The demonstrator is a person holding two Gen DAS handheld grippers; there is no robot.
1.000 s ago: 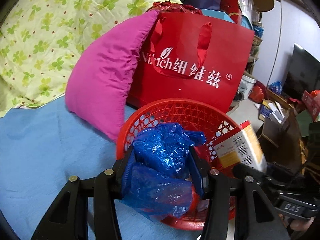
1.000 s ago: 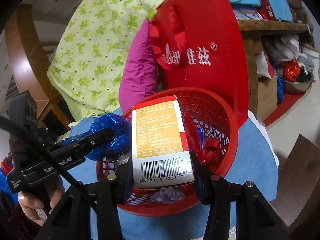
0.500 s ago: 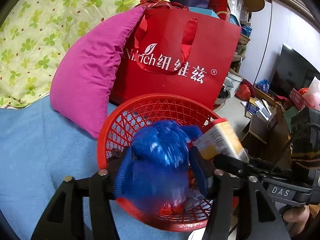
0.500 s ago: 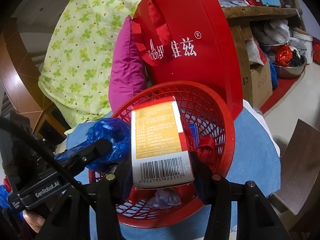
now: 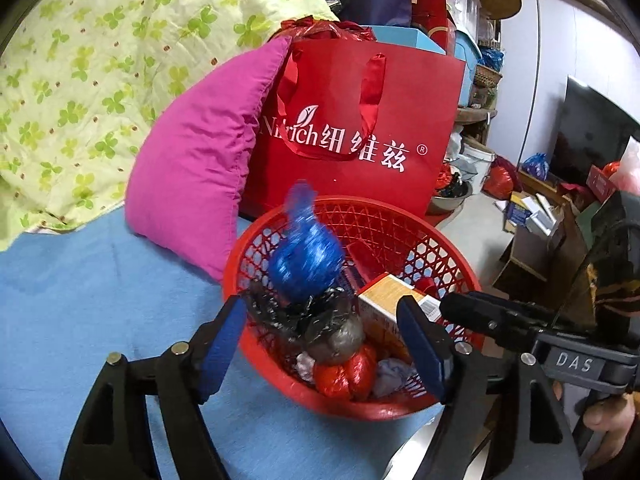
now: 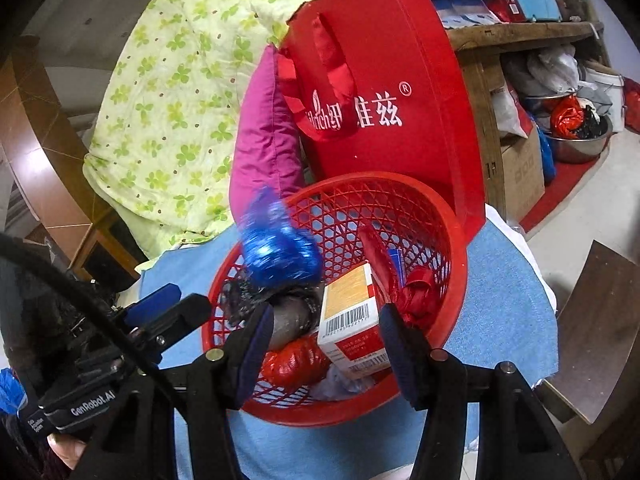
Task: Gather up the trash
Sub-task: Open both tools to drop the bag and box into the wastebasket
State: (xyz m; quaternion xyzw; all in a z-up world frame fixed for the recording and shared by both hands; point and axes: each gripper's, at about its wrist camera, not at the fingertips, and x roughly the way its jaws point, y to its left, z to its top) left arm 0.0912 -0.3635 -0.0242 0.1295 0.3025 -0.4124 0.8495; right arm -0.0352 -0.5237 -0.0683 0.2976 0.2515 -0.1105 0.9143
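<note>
A red mesh basket [image 5: 404, 224] [image 6: 452, 240] stands on the blue cloth. A crumpled blue plastic bag [image 5: 304, 260] [image 6: 276, 252], blurred, is in the air over the basket's left side. An orange-and-white carton [image 5: 384, 300] [image 6: 352, 316] lies inside the basket among black, grey and red bags. My left gripper [image 5: 324, 344] is open and empty just above the basket's near rim. My right gripper [image 6: 324, 348] is open and empty above the carton.
A red paper gift bag [image 5: 360, 132] and a magenta pillow [image 5: 196, 168] stand right behind the basket, with a green-flowered quilt [image 5: 100, 72] to the left. The blue cloth's edge [image 6: 532, 320] drops to the floor on the right, near boxes and a metal bowl [image 6: 576, 140].
Both grippers opened. The blue bag left my left gripper and is dropping into the basket. The carton left my right gripper and now lies in the basket.
</note>
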